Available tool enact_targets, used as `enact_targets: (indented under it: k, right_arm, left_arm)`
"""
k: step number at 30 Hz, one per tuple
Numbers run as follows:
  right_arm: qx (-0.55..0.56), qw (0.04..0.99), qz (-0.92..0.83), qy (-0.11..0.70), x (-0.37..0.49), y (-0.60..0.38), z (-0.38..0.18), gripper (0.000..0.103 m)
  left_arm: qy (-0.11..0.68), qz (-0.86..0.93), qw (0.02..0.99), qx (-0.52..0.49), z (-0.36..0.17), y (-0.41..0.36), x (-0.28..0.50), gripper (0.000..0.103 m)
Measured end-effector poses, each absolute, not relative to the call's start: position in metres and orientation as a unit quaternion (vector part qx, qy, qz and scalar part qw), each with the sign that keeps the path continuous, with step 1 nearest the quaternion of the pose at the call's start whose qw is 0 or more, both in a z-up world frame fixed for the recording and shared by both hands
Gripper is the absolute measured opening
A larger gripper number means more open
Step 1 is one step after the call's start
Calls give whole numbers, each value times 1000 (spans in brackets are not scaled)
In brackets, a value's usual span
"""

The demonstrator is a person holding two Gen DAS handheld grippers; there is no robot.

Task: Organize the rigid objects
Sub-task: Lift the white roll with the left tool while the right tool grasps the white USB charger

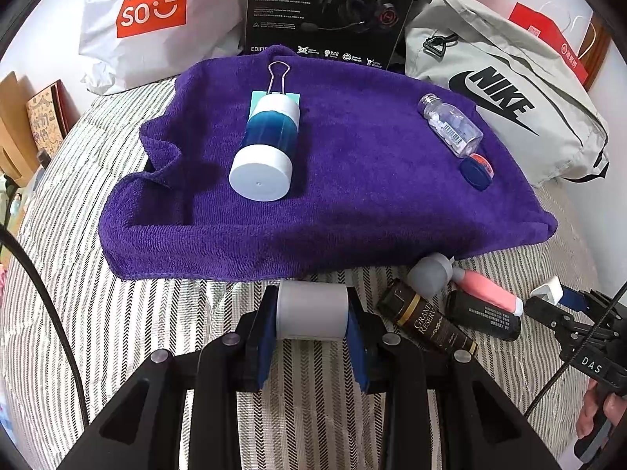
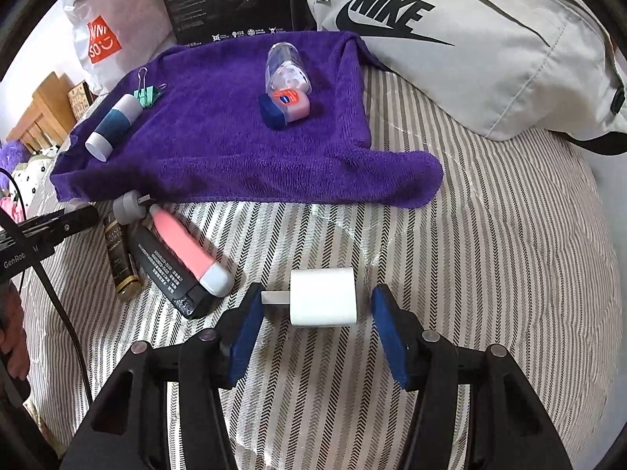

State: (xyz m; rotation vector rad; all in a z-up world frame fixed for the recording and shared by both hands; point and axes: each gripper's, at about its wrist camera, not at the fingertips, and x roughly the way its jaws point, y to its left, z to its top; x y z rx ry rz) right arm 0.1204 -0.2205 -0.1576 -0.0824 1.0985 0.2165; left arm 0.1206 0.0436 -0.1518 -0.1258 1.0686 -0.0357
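My left gripper (image 1: 312, 315) is shut on a light grey cylinder (image 1: 312, 309), held just in front of the purple towel (image 1: 352, 203). On the towel lie a blue and white bottle (image 1: 266, 145), a green binder clip (image 1: 276, 82), a clear bottle (image 1: 450, 125) and a small blue-lidded jar (image 1: 476, 172). My right gripper (image 2: 317, 317) is open with its pads either side of a white plug adapter (image 2: 323, 297) lying on the striped bedspread (image 2: 490, 274); neither pad touches it.
A pink tube (image 2: 184, 250), a black tube (image 2: 164, 270), a brown bottle (image 2: 121, 262) and a grey roller ball (image 2: 127, 205) lie in a cluster before the towel. A Nike bag (image 2: 470, 39), a black box (image 1: 333, 8) and a Miniso bag (image 1: 153, 11) stand behind.
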Motion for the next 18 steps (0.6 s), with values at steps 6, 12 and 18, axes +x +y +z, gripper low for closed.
enact_targets:
  k: [6, 12, 18]
  right_arm:
    - [-22, 846, 111, 521, 119, -227, -155, 44]
    - [-21, 841, 119, 527, 115, -228, -153, 44]
    - [-20, 839, 126, 529, 112, -227, -152, 44]
  left_arm:
    - [508, -24, 858, -70, -151, 46, 117, 30]
    - [509, -31, 856, -88, -151, 57, 112, 30]
    - [502, -47, 854, -125, -146, 74, 107, 30]
